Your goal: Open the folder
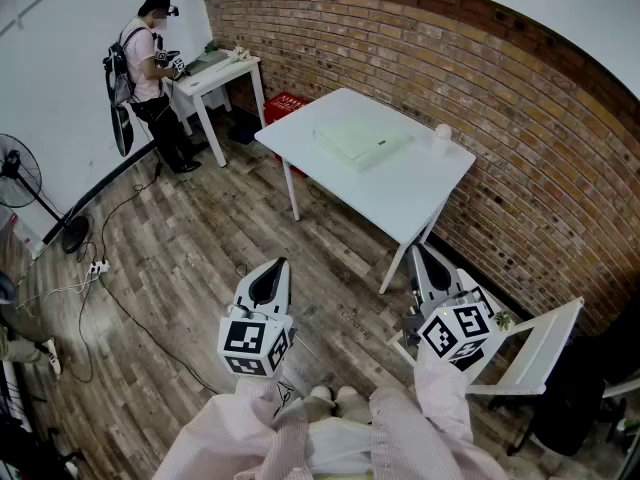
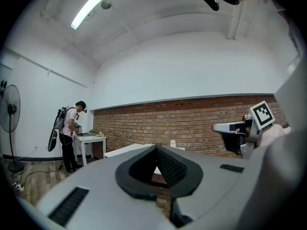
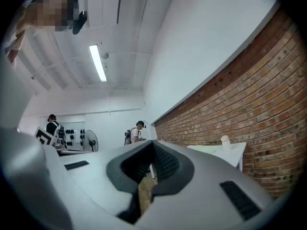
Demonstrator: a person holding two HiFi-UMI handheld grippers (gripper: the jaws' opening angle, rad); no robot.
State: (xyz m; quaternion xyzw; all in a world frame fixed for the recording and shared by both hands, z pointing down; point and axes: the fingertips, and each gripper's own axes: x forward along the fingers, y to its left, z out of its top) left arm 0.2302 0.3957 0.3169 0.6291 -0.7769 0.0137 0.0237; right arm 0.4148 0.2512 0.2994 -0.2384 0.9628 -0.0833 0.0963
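A pale green folder [image 1: 362, 143] lies shut and flat on the white table [image 1: 400, 203] by the brick wall. A small white bottle [image 1: 441, 138] stands to its right near the table's far edge. Both grippers hang low in front of my body, well short of the table. My left gripper [image 1: 279, 265] points toward the table with its jaws shut and nothing between them; its own view shows the tips [image 2: 156, 150] meeting. My right gripper [image 1: 419, 255] is shut too and holds nothing, its tips [image 3: 152, 145] closed. The table [image 3: 225, 152] and bottle [image 3: 225, 140] show at right in the right gripper view.
A person [image 1: 150, 58] stands at a second white table [image 1: 215, 73] at the back left. A red crate [image 1: 285, 106] sits under the wall, a fan [image 1: 20, 178] at far left, cables [image 1: 95, 268] across the wood floor. A white chair [image 1: 540, 348] stands at my right.
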